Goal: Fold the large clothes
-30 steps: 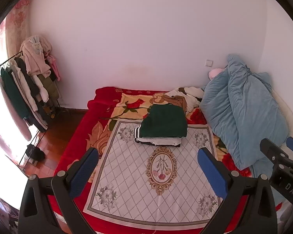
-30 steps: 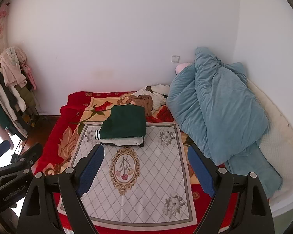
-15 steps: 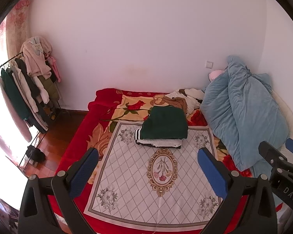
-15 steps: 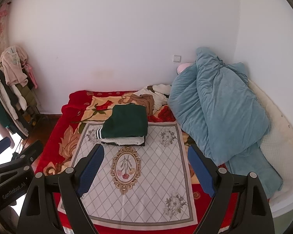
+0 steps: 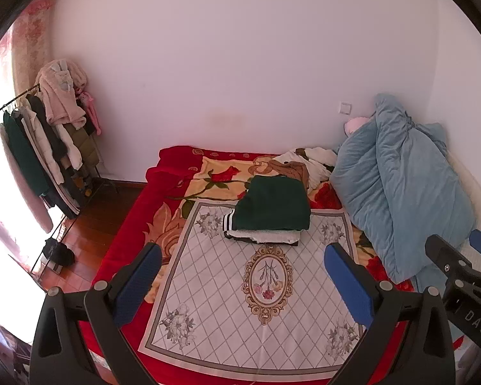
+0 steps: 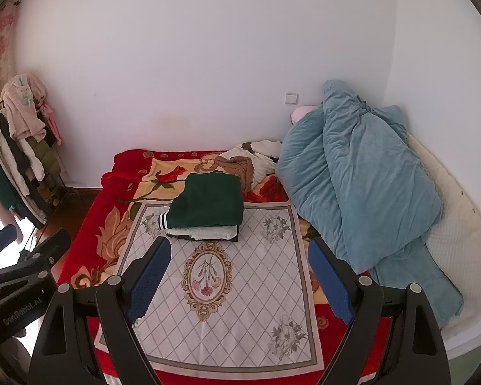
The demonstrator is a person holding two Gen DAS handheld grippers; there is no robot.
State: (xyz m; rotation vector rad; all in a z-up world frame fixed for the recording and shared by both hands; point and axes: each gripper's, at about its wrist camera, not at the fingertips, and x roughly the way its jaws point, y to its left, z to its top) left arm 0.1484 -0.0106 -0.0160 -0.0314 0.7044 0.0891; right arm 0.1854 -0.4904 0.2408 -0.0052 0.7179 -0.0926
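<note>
A folded dark green garment (image 5: pixel 274 205) (image 6: pixel 208 205) tops a small stack of folded clothes on a white patterned cloth (image 5: pixel 256 292) (image 6: pixel 221 285) on the red flowered bed. Behind the stack lies a loose heap of brown and white clothes (image 5: pixel 299 168) (image 6: pixel 250 160). My left gripper (image 5: pixel 242 280) is open and empty, held well above the near part of the cloth. My right gripper (image 6: pixel 239 277) is open and empty, at a like height. Each gripper shows at the edge of the other's view.
A bunched blue duvet (image 5: pixel 397 186) (image 6: pixel 356 186) lies along the right of the bed by the wall. A rack of hanging clothes (image 5: pixel 45 150) (image 6: pixel 16 147) stands at the left on a wooden floor (image 5: pixel 89 221). A white wall is behind the bed.
Both grippers have drawn back and up a little from the bed, so the scene looks slightly further away. Nothing on the bed has moved.
</note>
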